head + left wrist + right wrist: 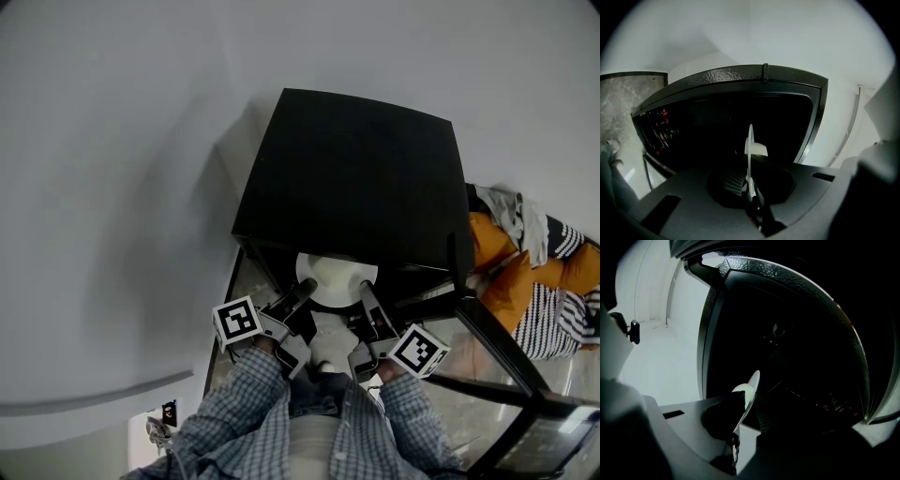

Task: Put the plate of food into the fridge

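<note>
A white plate (pixel 336 278) is held level at the mouth of the black fridge (pixel 356 178), just under its top edge. My left gripper (pixel 302 294) is shut on the plate's left rim and my right gripper (pixel 368 300) on its right rim. In the left gripper view the plate (pixel 750 150) stands edge-on between the jaws of the left gripper (pixel 751 187), with a pale lump on it, against the dark fridge interior (pixel 717 126). In the right gripper view the plate (pixel 751 390) is also edge-on in the right gripper (pixel 739 420). The food itself is hard to make out.
The fridge door (pixel 502 361) stands open to the right, close to my right arm. Orange and striped cloth (pixel 534 272) lies beyond it. A white wall (pixel 112 187) runs along the left. Small reddish items (pixel 661 123) sit inside the fridge at left.
</note>
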`<state>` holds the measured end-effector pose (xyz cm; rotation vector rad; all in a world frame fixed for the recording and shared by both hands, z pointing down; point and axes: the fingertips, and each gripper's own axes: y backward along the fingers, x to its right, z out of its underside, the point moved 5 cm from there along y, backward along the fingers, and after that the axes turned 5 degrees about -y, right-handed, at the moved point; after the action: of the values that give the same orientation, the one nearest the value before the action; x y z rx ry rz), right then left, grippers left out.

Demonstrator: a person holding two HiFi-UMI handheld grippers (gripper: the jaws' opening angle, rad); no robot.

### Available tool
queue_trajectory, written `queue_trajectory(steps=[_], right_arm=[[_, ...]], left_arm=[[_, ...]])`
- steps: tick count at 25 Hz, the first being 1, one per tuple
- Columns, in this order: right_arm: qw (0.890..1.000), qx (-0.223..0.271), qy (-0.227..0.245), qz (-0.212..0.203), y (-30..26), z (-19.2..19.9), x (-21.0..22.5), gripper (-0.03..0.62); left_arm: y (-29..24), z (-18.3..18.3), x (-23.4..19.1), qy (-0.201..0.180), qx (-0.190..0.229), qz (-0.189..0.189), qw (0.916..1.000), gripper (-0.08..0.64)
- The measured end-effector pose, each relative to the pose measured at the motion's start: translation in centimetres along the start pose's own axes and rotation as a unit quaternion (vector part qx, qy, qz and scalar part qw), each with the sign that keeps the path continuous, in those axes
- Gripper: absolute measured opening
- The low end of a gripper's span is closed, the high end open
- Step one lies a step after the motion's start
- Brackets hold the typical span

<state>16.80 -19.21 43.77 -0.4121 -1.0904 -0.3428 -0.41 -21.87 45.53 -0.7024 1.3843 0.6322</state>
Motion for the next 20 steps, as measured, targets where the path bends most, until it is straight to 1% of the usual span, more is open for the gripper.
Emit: queue_trajectory(steps=[6,10,12,15,20], right_arm=[[1.0,0.007,0.013,0.017,-0.6,0.1,0.7,0.071],[0.999,0.016,0.008,0.029,-1.4,0.1,1.2,0.071],[0.999,0.016,0.013,0.032,-1.8,-0.1,1.4,0.071],[0.999,0.016,0.025,0.035,-2.2,-0.5,1.5,0.071],[0.998,0.026,0.031,0.044,-2.9,-1.2,2.0,0.071]], left_arm=[[-0.5,-0.4,-0.8,-0.005,0.004,-0.001,1.0,0.017],[-1.0,-1.0,-1.5,-0.014,0.006,-0.01,0.9998,0.017],[-1.3,-1.3,-1.7,-0.019,0.005,-0.014,0.9997,0.017],[-2.0,-1.6,-1.7,-0.014,0.006,-0.007,0.9999,0.017],[-2.9,-2.2,-2.2,-0.029,0.008,-0.022,0.9993,0.017]])
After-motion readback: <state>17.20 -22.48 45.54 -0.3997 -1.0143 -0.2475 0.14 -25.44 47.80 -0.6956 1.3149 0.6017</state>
